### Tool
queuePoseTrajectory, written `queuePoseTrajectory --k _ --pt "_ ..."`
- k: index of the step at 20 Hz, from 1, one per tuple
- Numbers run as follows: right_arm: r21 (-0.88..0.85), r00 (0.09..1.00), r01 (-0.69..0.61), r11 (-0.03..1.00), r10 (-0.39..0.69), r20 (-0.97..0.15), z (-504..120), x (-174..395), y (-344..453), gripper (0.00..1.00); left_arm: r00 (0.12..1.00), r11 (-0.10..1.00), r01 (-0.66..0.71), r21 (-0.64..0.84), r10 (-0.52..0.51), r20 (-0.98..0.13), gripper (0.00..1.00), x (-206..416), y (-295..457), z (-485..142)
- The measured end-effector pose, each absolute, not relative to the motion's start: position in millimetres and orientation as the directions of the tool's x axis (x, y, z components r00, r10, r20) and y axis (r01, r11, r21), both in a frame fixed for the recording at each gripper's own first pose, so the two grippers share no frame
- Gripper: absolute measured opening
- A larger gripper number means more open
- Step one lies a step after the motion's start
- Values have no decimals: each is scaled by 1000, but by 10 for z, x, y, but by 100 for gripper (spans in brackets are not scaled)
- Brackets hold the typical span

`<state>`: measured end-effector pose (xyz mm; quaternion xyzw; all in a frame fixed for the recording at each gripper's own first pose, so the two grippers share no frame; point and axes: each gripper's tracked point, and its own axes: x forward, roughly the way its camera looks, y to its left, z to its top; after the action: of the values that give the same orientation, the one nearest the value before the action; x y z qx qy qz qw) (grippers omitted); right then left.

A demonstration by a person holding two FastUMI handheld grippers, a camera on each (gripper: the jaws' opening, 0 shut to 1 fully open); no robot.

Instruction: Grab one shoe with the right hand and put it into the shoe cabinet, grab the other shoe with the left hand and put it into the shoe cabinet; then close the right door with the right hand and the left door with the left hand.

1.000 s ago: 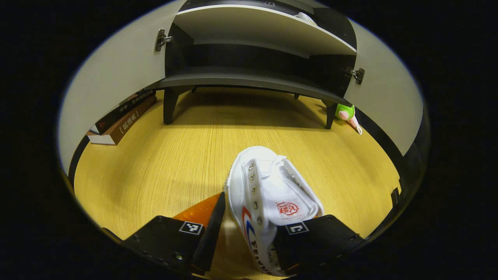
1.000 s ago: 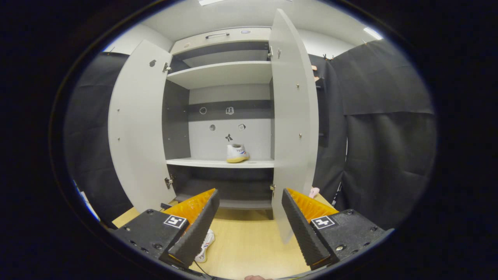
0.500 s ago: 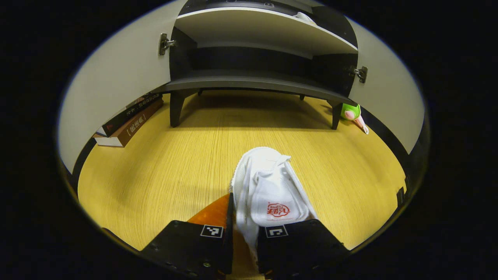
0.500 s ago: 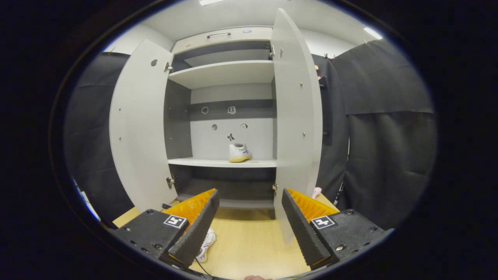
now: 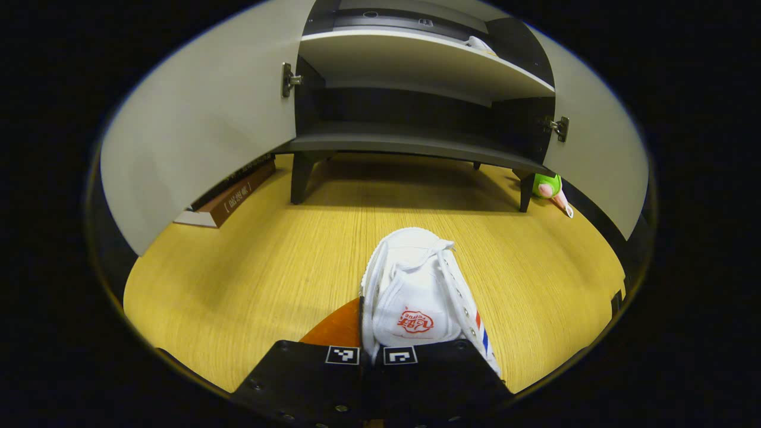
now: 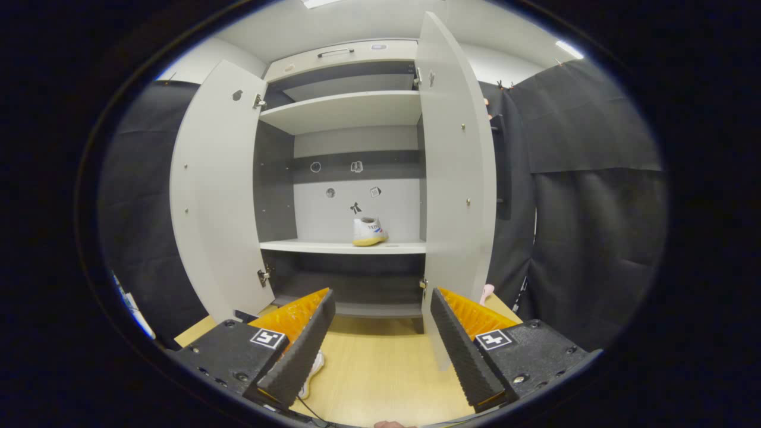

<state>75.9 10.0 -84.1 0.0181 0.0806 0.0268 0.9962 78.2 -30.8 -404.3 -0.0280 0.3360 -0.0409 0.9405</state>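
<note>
White shoe (image 5: 419,297) on wood floor

A staged recording booth got up as a home entryway, not a lived-in room; black cloth sheets (image 6: 585,196) clipped up as walls hang beside a tall grey shoe cabinet with pale shelves (image 6: 351,246) and two open doors; it stands on short dark legs on a yellow wood-grain floor (image 5: 285,249); a stack of brown and dark books (image 5: 229,196) lies by its left door, a small green and pink toy (image 5: 550,189) by its right leg; ceiling light panels (image 6: 568,50) glow overhead.
</note>
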Motion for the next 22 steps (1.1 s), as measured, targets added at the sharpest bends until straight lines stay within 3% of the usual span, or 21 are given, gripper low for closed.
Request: queuePoseTrajectory --k 7,8,9,13,22 --pt "33 989 -61 998 65 -134 -746 693 170 100 832 994 65 -91 -104 -546 0 738 -287 -3133" --pt "33 990 -62 998 66 -128 -731 684 183 100 844 994 72 -87 -107 -525 12 766 -311 -2941" --pt "33 990 -63 997 67 -122 -706 673 193 100 857 994 78 -83 -109 -504 0 799 -338 -2743" --pt "25 992 -74 997 77 -103 -643 619 236 100 891 989 104 -104 -139 -433 1 745 -349 -2013" --pt "40 993 -92 995 95 -73 -553 580 310 100 911 980 126 -152 -175 -372 0 1708 -623 -977"
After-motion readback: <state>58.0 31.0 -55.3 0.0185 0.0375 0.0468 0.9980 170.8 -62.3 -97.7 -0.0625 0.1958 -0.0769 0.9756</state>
